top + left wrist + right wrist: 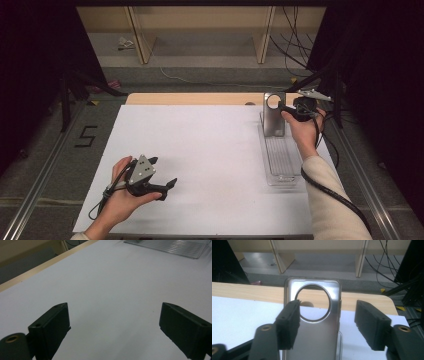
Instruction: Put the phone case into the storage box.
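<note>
Standing upright at the far end of a clear ribbed tray (281, 162), a metal plate (274, 117) with a round hole near its top is the item in hand; all places below are given from this plate.

Container: the clear ribbed tray, long and narrow, runs from the plate's foot toward the person. It lies flat on the white surface (200, 160). Nothing else is seen in it.

Item: the plate is brushed grey metal with rounded corners, tall and narrow. Its hole is ringed by a raised rim, seen in the right gripper view (313, 315).

Right tongs (287, 109): level with the plate's upper part, at its right edge. In the right gripper view the tongs (327, 325) stand spread, one jaw to each side of the plate, pads off the metal.

Left tongs (162, 175): well apart from the plate, far to its left and nearer the person, low over the bare white surface. The left gripper view shows them (113, 332) spread wide with nothing between.

Surroundings: a wooden edge (190, 98) shows beyond the plate. Behind it are wooden shelf legs (137, 35) and loose cables (295, 45) on the floor. A dark stand (325, 80) rises right of the plate, clear of it.
</note>
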`<state>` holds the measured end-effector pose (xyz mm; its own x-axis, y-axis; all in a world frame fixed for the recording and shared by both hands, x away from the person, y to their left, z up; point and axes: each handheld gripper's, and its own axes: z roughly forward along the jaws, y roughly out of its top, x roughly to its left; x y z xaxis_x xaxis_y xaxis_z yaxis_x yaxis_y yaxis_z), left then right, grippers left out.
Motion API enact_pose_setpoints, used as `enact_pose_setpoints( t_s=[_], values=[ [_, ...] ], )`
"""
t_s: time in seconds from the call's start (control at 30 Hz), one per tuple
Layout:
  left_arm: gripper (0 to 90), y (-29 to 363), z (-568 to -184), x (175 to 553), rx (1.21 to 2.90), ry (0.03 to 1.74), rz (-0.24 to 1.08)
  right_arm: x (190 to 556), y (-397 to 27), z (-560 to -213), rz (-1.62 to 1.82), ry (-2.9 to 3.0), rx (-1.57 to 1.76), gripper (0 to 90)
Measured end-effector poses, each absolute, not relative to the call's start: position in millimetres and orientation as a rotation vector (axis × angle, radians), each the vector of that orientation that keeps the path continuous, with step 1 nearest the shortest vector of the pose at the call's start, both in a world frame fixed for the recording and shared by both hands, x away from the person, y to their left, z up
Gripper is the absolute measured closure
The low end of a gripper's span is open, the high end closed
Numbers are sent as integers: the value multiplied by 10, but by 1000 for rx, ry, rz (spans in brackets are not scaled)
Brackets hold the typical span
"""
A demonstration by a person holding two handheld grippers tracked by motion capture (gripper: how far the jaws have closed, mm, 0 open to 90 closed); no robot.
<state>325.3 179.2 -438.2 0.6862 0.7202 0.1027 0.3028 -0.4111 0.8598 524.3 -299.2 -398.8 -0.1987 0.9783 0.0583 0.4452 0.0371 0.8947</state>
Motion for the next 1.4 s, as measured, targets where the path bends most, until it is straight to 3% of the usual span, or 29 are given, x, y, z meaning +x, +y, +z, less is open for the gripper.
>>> enact_pose_setpoints(
  t_s=[0.43,1.4],
  values=[
    [89,1799,-4382,3254,1999,789,587,5025,-2955,-3902,1160,1765,1416,238],
    [89,1814,-4379,3253,1993,793,586,4658,-2920,-3910,1200,1806,1379,200]
  ],
)
